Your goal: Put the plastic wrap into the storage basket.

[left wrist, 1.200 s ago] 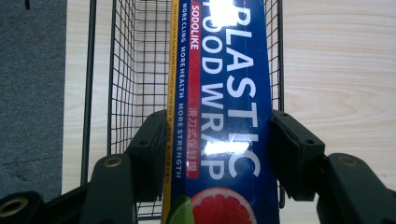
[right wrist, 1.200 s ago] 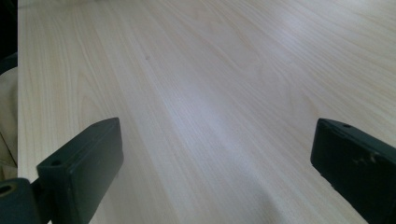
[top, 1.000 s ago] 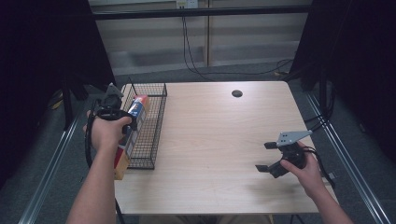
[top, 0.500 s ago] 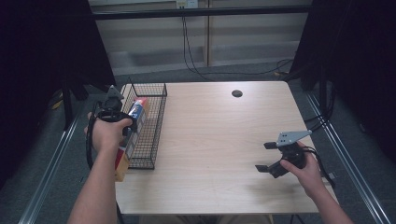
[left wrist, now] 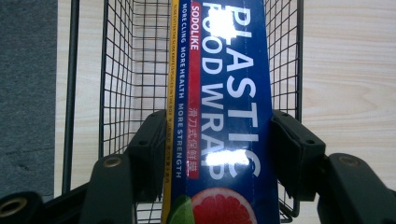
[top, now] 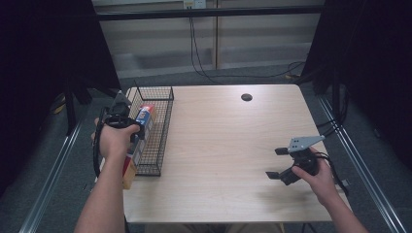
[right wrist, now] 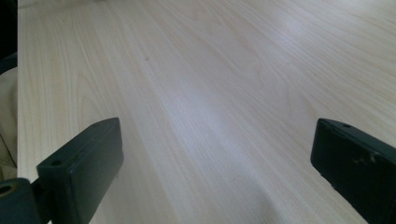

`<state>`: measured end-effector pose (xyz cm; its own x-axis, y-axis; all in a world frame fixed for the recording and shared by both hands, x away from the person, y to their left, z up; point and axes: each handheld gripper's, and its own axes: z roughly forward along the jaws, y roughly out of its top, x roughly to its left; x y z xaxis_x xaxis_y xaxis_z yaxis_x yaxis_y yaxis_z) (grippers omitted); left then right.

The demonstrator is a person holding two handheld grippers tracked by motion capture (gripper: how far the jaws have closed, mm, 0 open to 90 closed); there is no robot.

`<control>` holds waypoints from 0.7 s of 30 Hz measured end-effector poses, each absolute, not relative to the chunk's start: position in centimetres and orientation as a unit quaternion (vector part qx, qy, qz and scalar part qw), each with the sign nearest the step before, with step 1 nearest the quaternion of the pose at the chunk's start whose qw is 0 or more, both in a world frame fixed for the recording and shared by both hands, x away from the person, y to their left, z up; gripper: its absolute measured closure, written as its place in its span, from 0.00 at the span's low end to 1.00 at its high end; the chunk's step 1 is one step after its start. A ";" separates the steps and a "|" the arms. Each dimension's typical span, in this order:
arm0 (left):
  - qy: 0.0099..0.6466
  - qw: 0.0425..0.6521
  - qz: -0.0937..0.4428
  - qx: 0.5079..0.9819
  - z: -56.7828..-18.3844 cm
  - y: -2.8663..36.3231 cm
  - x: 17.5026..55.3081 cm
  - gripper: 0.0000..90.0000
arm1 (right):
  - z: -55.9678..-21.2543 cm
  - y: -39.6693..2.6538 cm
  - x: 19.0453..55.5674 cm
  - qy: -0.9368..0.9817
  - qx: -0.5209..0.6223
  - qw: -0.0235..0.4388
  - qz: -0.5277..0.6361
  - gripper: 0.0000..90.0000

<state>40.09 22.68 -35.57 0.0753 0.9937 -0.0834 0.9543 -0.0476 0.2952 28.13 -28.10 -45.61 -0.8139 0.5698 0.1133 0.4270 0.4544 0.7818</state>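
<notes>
A long blue plastic-wrap box [left wrist: 224, 112] with white lettering and a grapefruit picture is clamped between both jaws of my left gripper [left wrist: 219, 149]. It hangs lengthwise over the black wire basket [left wrist: 135, 70]. From above, the box [top: 143, 124] lies along the basket [top: 163, 131] at the table's left edge, with my left gripper [top: 127, 127] shut on it under the person's hand. My right gripper [top: 277, 162] stands open near the table's right front, and in its own view my right gripper [right wrist: 215, 163] has only bare wood between its jaws.
The light wooden table [top: 228, 145] has a small dark round hole [top: 247, 97] near its far edge. Metal rails [top: 359, 170] run along both sides of the table. Cables [top: 204, 48] hang behind it. The basket stands close to the table's left edge.
</notes>
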 end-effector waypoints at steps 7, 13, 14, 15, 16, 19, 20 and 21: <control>0.679 0.133 0.063 0.719 -35.9 22.7 40.3 0.48 | -45.6 -28.1 28.1 0.850 0.294 0.081 0.429 0.03; 0.680 0.137 0.066 0.717 -36.0 22.9 40.5 0.47 | -45.7 -28.1 28.1 0.851 0.294 0.082 0.428 0.03; 0.678 0.137 0.066 0.719 -36.1 22.9 40.5 0.47 | -45.7 -28.0 28.2 0.851 0.292 0.080 0.429 0.03; 0.682 0.137 0.065 0.715 -36.1 22.9 40.5 0.47 | -45.7 -28.0 28.1 0.851 0.293 0.081 0.429 0.03; 0.682 0.137 0.067 0.715 -36.2 22.9 40.5 0.47 | -45.7 -28.0 28.2 0.851 0.293 0.082 0.429 0.03; 0.681 0.131 0.067 0.718 -36.3 23.1 40.6 0.47 | -45.7 -28.0 28.1 0.851 0.293 0.083 0.428 0.03; 0.681 0.129 0.065 0.718 -36.3 23.0 40.7 0.47 | -45.7 -28.0 28.1 0.851 0.293 0.082 0.428 0.03; 0.679 0.127 0.065 0.720 -36.4 23.1 40.7 0.47 | -45.7 -28.0 28.1 0.850 0.293 0.081 0.429 0.03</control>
<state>40.69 23.08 -36.40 0.0696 0.9945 -0.0788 0.9617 -0.0459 0.2703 28.14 -28.00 -45.72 -0.8150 0.5684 0.1132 0.4287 0.4599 0.7776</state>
